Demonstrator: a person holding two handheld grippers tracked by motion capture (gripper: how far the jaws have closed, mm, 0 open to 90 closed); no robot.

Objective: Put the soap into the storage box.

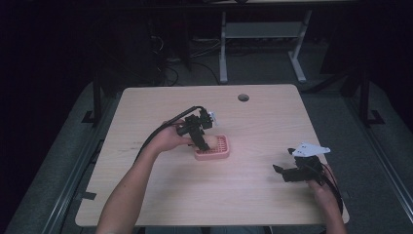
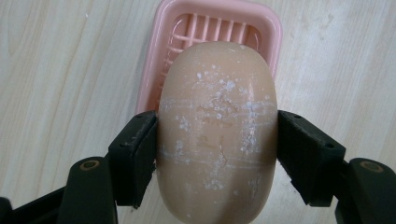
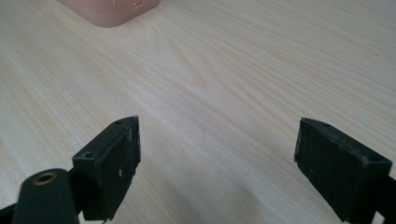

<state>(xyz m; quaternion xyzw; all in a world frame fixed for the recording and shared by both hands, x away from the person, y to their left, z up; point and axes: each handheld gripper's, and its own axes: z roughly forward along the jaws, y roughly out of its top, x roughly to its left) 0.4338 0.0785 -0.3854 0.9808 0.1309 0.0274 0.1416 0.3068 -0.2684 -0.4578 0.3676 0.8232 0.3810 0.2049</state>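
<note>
A peach-coloured oval soap bar [image 2: 217,130] with white flecks is clamped between the jaws of my left gripper [image 2: 217,156], which is shut on it. It hangs just above a pink slatted soap dish [image 2: 212,25]. In the high view the left gripper [image 1: 202,140] points down over the soap dish [image 1: 214,150] at the table's middle, with the soap bar [image 1: 212,142] at its tip. My right gripper [image 1: 279,169] rests low near the right front of the table, open with nothing between its jaws. In the right gripper view the right gripper [image 3: 217,154] faces bare wood, and a corner of the dish [image 3: 109,10] lies far off.
The light wooden table [image 1: 160,195] has a round cable hole [image 1: 243,97] near its far edge. Beyond it stand a white desk frame [image 1: 263,34] and dark floor with cables. Bare wood surrounds the dish on all sides.
</note>
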